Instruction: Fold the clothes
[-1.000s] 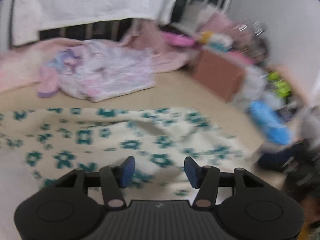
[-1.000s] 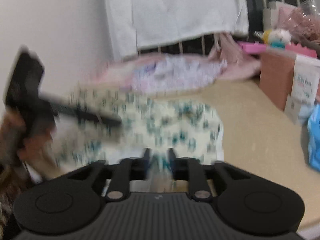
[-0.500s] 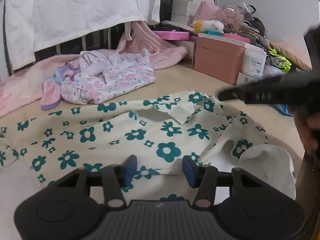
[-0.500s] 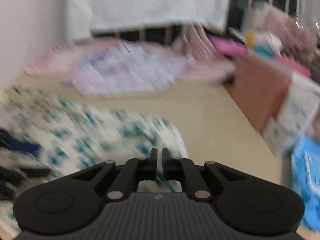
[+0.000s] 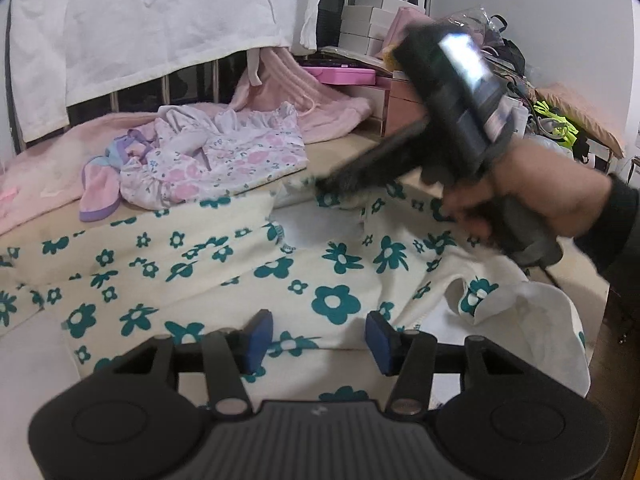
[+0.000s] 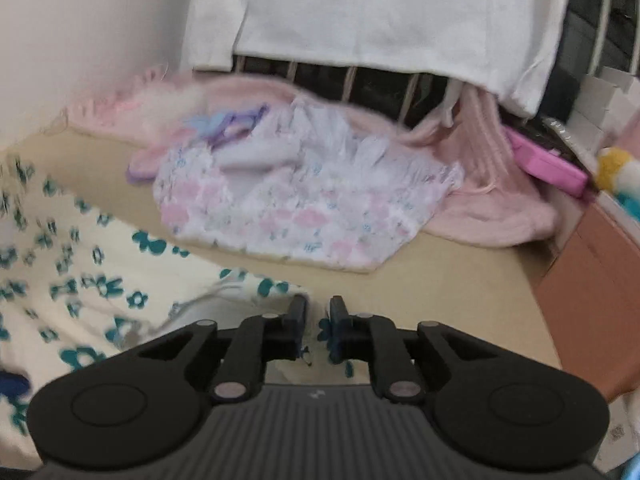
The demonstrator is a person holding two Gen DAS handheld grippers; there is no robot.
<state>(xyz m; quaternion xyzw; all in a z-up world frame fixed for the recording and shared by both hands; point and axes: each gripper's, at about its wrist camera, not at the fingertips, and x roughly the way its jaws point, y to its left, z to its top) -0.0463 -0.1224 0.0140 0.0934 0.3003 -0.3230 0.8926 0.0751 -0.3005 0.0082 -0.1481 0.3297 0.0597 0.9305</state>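
A cream garment with teal flowers [image 5: 240, 264] lies spread on the tan surface. My left gripper [image 5: 318, 340] is open and empty, low over its near edge. My right gripper [image 6: 319, 320] has its jaws nearly together with a narrow gap, over the garment's far edge [image 6: 272, 288]; whether it pinches cloth is unclear. In the left wrist view the right gripper [image 5: 320, 184] is held in a hand, reaching to the garment's far edge.
A crumpled pink-and-lilac floral garment [image 5: 216, 160] and a pink blanket [image 5: 304, 96] lie behind. A brown box [image 6: 592, 280], white boxes [image 5: 368, 36] and clutter stand at the right. A white sheet [image 5: 160, 20] hangs over a railing.
The right gripper has swung from the garment's right side to its far edge, and its jaws stand slightly wider. The left gripper has stayed open over the near edge.
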